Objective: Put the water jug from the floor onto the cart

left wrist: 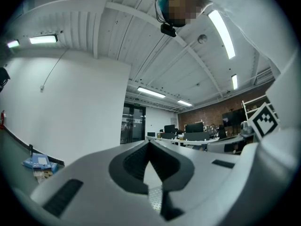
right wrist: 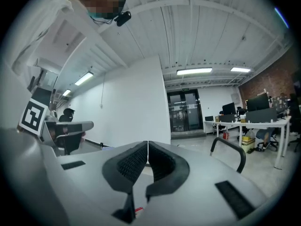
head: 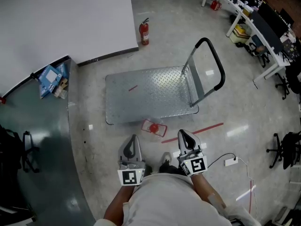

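Observation:
In the head view a clear water jug with a red cap (head: pixel 153 127) sits on the floor, just off the near edge of the cart (head: pixel 150 94). The cart is a flat metal platform with a black handle (head: pixel 214 62) at its right end. My left gripper (head: pixel 131 147) and right gripper (head: pixel 185 138) are held level side by side, a little short of the jug. In the left gripper view the left gripper (left wrist: pixel 149 144) is shut with nothing in it. The right gripper (right wrist: pixel 147 147) is likewise shut and empty, with the cart handle (right wrist: pixel 230 149) ahead on the right.
A red fire extinguisher (head: pixel 144 32) stands by the white wall (head: pixel 66 18) beyond the cart. A dark curved counter (head: pixel 42 140) with blue packets (head: pixel 49 76) runs along the left. A red tape line (head: pixel 194 132), a white power strip (head: pixel 230 162) and desks (head: pixel 256 27) lie right.

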### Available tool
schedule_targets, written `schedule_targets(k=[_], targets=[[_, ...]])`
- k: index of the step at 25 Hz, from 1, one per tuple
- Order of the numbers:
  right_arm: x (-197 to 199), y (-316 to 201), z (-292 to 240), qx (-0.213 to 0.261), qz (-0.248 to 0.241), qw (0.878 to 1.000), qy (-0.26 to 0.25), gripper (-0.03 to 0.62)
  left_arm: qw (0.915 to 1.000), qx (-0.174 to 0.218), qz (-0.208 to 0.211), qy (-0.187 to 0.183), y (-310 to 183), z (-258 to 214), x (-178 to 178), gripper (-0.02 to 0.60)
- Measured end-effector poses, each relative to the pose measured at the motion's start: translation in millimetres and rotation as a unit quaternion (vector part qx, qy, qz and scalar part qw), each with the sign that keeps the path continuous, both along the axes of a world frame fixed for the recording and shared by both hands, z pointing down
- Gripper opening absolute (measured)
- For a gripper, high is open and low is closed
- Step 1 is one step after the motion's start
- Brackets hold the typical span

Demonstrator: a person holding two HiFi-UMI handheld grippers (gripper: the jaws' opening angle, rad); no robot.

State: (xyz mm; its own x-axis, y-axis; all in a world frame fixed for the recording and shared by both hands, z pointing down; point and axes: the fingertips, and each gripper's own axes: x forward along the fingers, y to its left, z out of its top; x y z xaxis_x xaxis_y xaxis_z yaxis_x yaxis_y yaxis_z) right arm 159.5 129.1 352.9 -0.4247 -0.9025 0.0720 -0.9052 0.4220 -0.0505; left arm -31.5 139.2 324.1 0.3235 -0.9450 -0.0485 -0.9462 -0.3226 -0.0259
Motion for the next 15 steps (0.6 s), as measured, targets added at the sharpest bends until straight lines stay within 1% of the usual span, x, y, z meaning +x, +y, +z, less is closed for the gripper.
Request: schedule_targets(k=[5, 6, 8, 10, 13, 14, 15], targets=[[-10, -26, 62, -0.081, -0.008, 0.996, 0.04, 0.014, 0.9999, -0.007, 0.005, 0.011, -5, -2, 3, 0.003], [-13, -34, 77, -0.101, -0.013, 0.994, 0.05, 0.014, 0.9999, -0.004, 0.006, 0.013, -8, -3, 3, 0.003], [-25, -50, 111, -0.148, -0.032, 0.986, 0.073, 0.014, 0.9997, -0.015, 0.01, 0.018, -12, -3, 4, 0.003], [-36, -61, 148, -0.201, -0.055, 0.973, 0.098, 0.015, 0.9993, -0.026, 0.013, 0.022, -13, -2, 5, 0.003], [-50, -71, 210, -0.271, -0.079, 0.95, 0.134, 0.018, 0.9989, -0.035, 0.017, 0.026, -11, 3, 5, 0.003], [-55, -74, 231, -0.293, -0.087, 0.941, 0.143, 0.027, 0.9987, -0.04, 0.018, 0.025, -10, 6, 4, 0.003], [-60, -76, 253, -0.314, -0.095, 0.932, 0.152, 0.063, 0.9985, -0.045, 0.019, 0.024, -10, 10, 3, 0.003]])
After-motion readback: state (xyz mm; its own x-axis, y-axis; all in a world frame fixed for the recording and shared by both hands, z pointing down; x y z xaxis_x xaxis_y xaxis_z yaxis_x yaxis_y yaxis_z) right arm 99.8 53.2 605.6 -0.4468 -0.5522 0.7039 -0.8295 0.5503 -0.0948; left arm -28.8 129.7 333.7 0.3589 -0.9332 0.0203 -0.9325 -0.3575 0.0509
